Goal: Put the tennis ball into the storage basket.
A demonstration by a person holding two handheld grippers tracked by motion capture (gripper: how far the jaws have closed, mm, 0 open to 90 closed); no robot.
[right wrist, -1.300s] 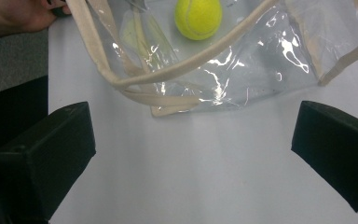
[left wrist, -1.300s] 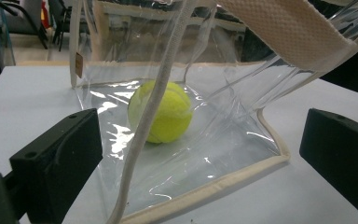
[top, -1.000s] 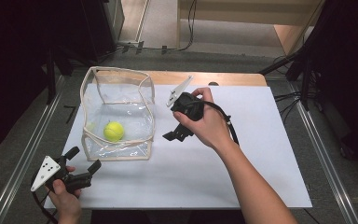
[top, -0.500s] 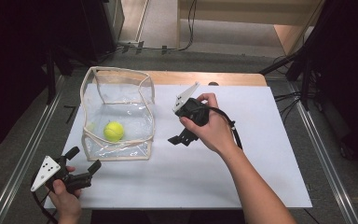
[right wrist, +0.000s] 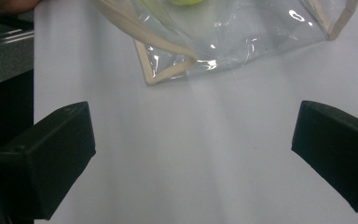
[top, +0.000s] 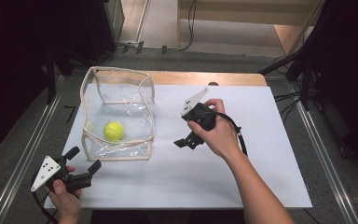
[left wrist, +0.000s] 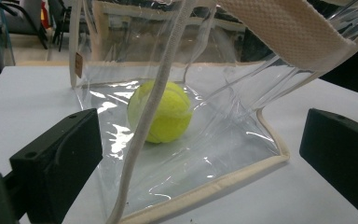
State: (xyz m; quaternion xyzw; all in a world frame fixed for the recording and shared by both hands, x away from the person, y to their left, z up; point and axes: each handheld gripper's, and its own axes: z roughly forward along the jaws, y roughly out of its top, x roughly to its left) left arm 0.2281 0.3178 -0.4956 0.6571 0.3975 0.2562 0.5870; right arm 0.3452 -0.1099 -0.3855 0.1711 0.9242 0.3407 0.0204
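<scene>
We see the ball [top: 113,131] already inside the bag [top: 117,154]; left gripper [top: 85,163] at 7 o'clock and right gripper [top: 185,141] at 3 o'clock, both jaws apart, empty; closing or moving the bag probably remains.

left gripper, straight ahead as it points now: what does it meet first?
Likely the near clear wall of the transparent bag, with the tennis ball behind it. The left gripper is open and apart from it; depth is uncertain.

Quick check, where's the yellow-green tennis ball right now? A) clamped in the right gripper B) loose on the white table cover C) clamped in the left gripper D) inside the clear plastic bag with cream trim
D: the yellow-green tennis ball lies on the floor of the clear plastic bag with cream trim; the left gripper and right gripper are both open and empty.
</scene>
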